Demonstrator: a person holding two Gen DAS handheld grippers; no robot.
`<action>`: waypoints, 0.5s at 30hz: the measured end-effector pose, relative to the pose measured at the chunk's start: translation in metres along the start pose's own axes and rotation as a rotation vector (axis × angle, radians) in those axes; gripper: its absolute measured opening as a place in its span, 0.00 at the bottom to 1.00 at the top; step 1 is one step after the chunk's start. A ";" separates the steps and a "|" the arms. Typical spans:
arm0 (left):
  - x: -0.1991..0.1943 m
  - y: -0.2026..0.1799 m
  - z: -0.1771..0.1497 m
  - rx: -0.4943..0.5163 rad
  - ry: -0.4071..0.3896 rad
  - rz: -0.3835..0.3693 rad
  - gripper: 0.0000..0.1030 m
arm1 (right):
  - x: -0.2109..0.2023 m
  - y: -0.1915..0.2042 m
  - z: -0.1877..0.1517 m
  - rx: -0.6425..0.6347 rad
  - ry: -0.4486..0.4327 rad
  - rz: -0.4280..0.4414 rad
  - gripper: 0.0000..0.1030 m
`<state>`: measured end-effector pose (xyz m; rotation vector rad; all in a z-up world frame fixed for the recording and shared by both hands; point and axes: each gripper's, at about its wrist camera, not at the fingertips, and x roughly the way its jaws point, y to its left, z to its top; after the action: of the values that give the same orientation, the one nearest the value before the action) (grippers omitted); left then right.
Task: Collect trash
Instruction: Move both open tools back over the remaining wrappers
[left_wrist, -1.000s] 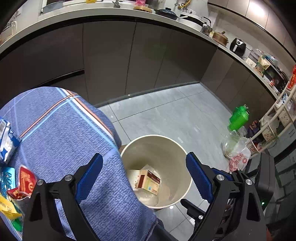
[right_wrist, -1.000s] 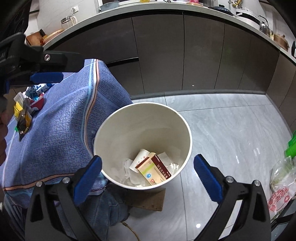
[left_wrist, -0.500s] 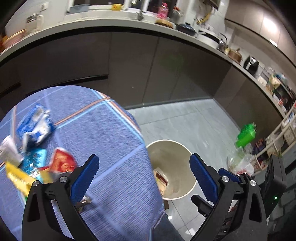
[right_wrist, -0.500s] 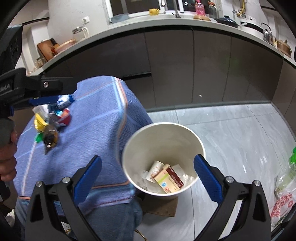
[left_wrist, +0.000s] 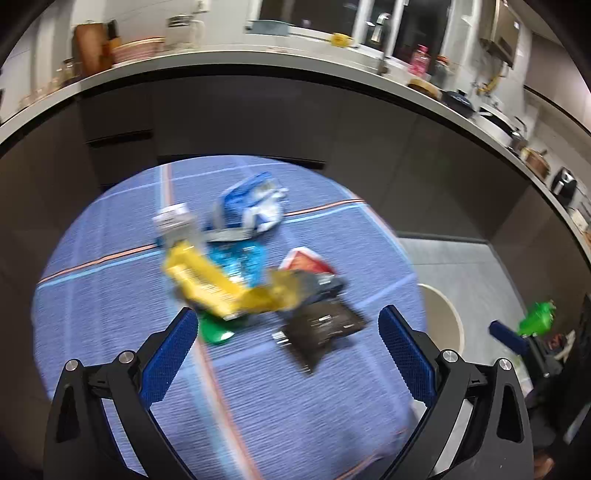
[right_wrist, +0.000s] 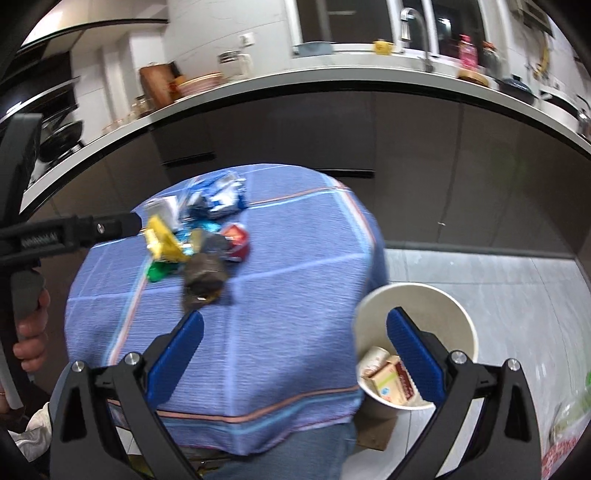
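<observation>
Both tools are wide open and empty: the left tool (left_wrist: 286, 341) hangs over a heap of wrappers (left_wrist: 251, 266) on the blue-clothed worktop (left_wrist: 295, 406), seemingly lining up a pick. The right tool (right_wrist: 295, 349) waits between worktop and bin (right_wrist: 458, 314), which stands beside it holding cartons.

Two blue-padded black hand-held grippers (left_wrist: 284, 341) (right_wrist: 293, 341), one cream round plastic bin (right_wrist: 458, 310) holding one red-and-white carton (right_wrist: 391, 382) and one paper cup (right_wrist: 373, 360); one blue checked cloth-covered worktop (right_wrist: 258, 332) (its blurred wrappers uncountable).

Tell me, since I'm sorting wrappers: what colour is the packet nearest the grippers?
Black, or very dark, packet, clearest in the left wrist view.
</observation>
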<state>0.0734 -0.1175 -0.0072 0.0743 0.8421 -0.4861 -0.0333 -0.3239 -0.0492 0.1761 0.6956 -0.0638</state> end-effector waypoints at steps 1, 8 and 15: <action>-0.002 0.007 -0.002 -0.002 -0.001 0.011 0.92 | 0.001 0.005 0.001 -0.008 0.002 0.009 0.97; -0.016 0.047 -0.025 -0.016 0.002 0.066 0.92 | 0.010 0.040 0.012 -0.029 0.021 0.081 0.97; -0.019 0.078 -0.038 -0.082 0.008 0.024 0.92 | 0.032 0.062 0.021 -0.018 0.058 0.133 0.97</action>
<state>0.0710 -0.0310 -0.0283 0.0114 0.8669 -0.4284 0.0120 -0.2666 -0.0454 0.2074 0.7404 0.0754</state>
